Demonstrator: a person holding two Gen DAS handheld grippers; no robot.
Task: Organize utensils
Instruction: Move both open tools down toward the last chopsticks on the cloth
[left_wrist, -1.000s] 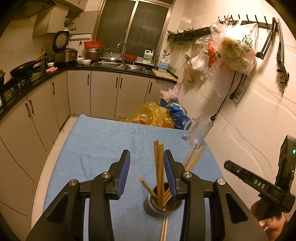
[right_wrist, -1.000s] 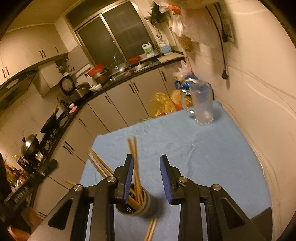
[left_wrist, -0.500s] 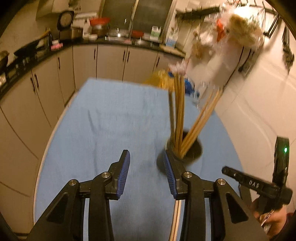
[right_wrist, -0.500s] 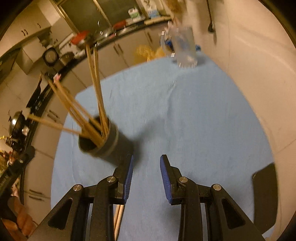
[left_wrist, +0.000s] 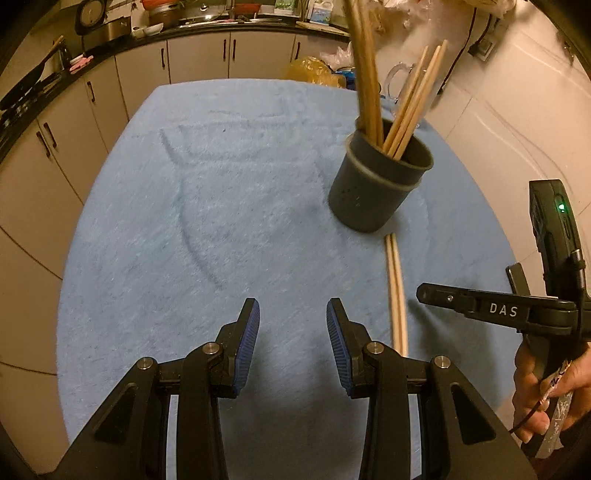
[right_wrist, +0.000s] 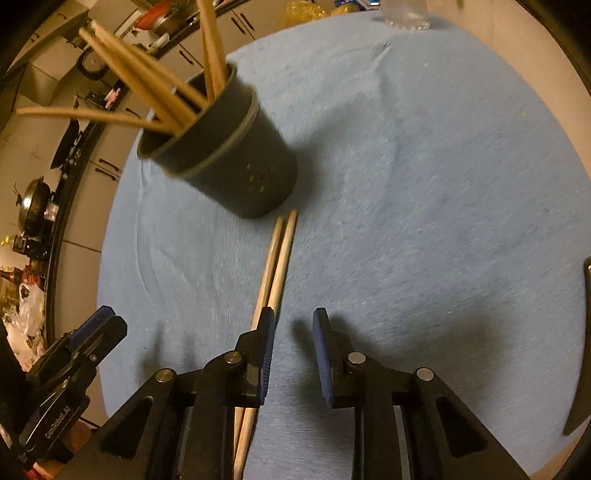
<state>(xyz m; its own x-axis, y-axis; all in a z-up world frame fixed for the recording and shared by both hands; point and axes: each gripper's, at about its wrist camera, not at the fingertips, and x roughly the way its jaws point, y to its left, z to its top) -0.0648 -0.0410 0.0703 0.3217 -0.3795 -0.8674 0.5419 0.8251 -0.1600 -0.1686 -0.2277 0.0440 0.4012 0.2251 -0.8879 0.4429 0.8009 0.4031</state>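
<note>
A dark grey holder cup (left_wrist: 376, 184) (right_wrist: 229, 155) stands on the blue cloth with several wooden chopsticks leaning out of it. Two loose chopsticks (left_wrist: 396, 291) (right_wrist: 275, 269) lie side by side on the cloth, just in front of the cup. My left gripper (left_wrist: 291, 317) hangs low over the cloth to the left of that pair, open, nothing between its pads. My right gripper (right_wrist: 293, 325) is just right of the pair; its left finger overlaps them in the picture. Its jaws are closing with only cloth in the gap.
The blue cloth (left_wrist: 221, 206) covers a rounded table. A clear glass jug (left_wrist: 397, 79) stands at its far edge. A dark flat object (right_wrist: 583, 350) lies at the right rim. Kitchen cabinets (left_wrist: 199, 55) run behind and to the left. A hand (left_wrist: 543, 387) holds the other gripper's handle.
Both grippers have dropped towards the cloth and tilted down. The cup has shifted up and away in both views, and the loose chopsticks have come into full sight. The right jaws have narrowed.
</note>
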